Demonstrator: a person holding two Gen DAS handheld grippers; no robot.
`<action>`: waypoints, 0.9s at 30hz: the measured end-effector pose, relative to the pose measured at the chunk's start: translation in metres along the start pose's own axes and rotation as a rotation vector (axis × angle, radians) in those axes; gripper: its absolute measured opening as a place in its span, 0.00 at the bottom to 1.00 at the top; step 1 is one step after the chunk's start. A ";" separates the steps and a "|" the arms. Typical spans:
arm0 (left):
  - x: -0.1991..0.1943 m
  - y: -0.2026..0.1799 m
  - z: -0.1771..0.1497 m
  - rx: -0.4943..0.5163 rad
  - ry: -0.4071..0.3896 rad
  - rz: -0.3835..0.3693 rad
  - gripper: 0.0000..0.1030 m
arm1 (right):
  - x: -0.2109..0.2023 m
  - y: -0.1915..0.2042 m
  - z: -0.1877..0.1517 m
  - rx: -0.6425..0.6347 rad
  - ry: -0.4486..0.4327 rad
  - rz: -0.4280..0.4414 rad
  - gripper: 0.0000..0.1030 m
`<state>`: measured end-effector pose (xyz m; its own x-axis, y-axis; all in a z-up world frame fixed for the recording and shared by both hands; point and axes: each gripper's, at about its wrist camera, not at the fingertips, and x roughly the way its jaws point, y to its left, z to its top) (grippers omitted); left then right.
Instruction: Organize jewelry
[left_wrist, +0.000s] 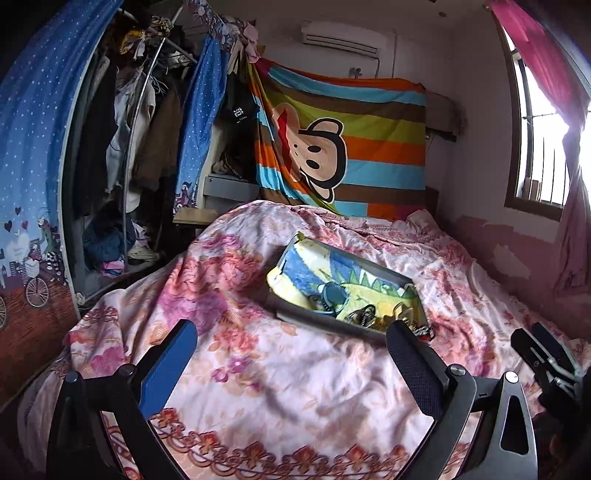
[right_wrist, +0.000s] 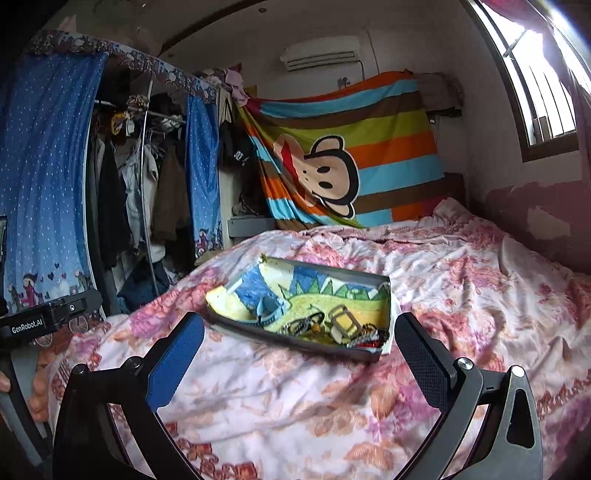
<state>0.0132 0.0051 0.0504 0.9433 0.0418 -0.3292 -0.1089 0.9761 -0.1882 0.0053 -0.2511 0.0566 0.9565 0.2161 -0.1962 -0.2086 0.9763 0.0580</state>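
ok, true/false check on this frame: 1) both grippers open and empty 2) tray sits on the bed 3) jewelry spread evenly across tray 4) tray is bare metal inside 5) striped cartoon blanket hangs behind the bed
1) True: left gripper and right gripper are both open, holding nothing.
2) True: the tray rests on the floral bedspread.
3) False: the jewelry is bunched at the tray's near end.
4) False: a colourful drawn liner covers its inside.
5) True: the striped blanket hangs on the wall.
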 end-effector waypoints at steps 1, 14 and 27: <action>-0.001 0.001 -0.004 0.006 0.001 0.000 1.00 | 0.001 0.002 -0.002 0.000 0.008 0.000 0.99; 0.007 0.000 -0.027 0.090 0.041 0.024 1.00 | 0.019 0.004 -0.019 -0.010 0.072 -0.014 0.99; 0.003 0.001 -0.025 0.091 0.028 0.031 1.00 | 0.023 0.007 -0.021 -0.017 0.088 -0.009 0.99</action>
<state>0.0084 0.0013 0.0257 0.9307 0.0677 -0.3594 -0.1078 0.9898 -0.0927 0.0215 -0.2392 0.0314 0.9367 0.2073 -0.2820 -0.2047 0.9780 0.0392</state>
